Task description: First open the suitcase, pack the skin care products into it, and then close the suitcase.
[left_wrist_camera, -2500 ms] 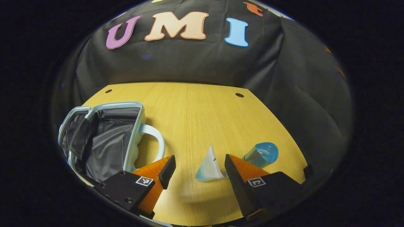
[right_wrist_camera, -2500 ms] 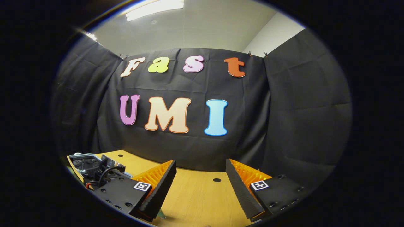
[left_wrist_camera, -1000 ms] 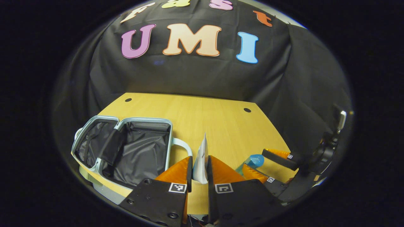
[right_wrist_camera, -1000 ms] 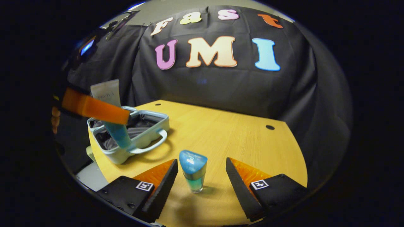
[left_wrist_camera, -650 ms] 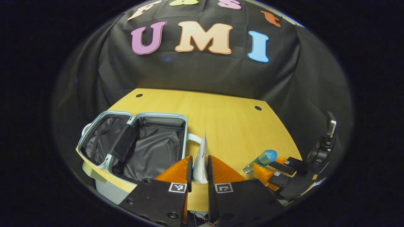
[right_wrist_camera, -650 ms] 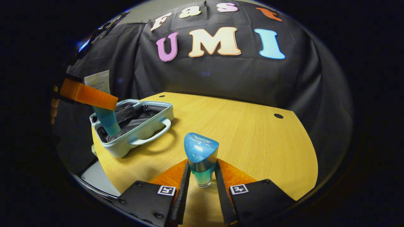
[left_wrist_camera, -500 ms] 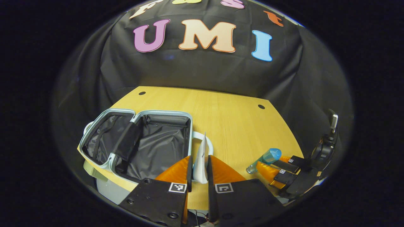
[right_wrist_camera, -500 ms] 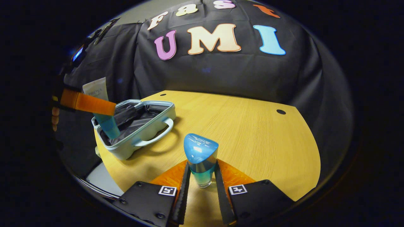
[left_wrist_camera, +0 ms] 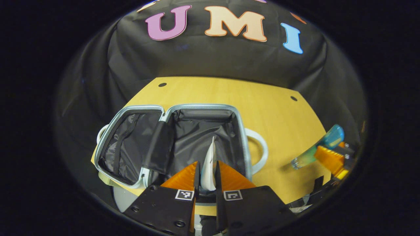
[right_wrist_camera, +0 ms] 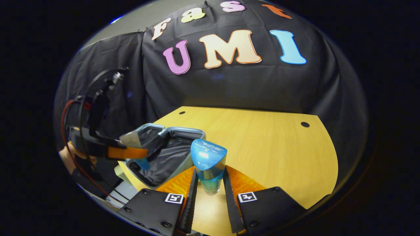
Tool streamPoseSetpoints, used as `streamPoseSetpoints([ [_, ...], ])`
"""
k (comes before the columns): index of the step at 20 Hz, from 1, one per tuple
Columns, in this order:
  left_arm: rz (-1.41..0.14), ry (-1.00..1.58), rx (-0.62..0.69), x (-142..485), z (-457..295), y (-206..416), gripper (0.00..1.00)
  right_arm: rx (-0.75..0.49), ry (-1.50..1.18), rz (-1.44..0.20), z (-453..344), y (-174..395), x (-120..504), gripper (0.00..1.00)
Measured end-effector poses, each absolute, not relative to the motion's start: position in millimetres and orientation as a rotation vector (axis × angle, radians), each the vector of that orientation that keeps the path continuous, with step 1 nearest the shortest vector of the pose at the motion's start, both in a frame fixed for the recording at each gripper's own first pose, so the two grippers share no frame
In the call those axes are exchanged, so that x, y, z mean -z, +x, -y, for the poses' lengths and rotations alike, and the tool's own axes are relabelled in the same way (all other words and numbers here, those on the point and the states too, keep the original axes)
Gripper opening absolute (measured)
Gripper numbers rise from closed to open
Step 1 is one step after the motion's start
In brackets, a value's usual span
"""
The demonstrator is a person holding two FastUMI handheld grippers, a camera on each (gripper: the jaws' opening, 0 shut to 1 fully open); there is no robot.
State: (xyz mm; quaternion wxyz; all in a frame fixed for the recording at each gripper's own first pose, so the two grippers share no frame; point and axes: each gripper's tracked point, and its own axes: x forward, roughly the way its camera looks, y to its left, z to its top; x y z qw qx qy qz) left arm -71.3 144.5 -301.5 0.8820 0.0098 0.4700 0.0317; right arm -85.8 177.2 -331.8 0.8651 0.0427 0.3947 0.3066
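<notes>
Swung left gripper [left_wrist_camera: 206, 170] over open suitcase [left_wrist_camera: 242, 131] since half a second ago, pinching white tube [left_wrist_camera: 209, 164] above right half. Right gripper [right_wrist_camera: 207, 183] clamps blue bottle [right_wrist_camera: 208, 164], lifted off table [right_wrist_camera: 262, 144]. Tube looks soft, light; best held mid-body. Bottle probably slick.

The left tool [left_wrist_camera: 206, 175] pinches a white tube [left_wrist_camera: 209, 164] above the open suitcase [left_wrist_camera: 174, 113] on the bench [left_wrist_camera: 262, 95]; the right tool [left_wrist_camera: 331, 157] holds a blue-capped bottle [left_wrist_camera: 316, 149].
</notes>
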Motion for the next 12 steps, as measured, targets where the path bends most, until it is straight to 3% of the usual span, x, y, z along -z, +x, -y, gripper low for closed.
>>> streamPoseSetpoints([
  [12, -1.163, -0.068, 0.040, 366, -175, -61, 0.18, -0.713, 0.163, -0.976, -292, -112, 316, 0.45],
])
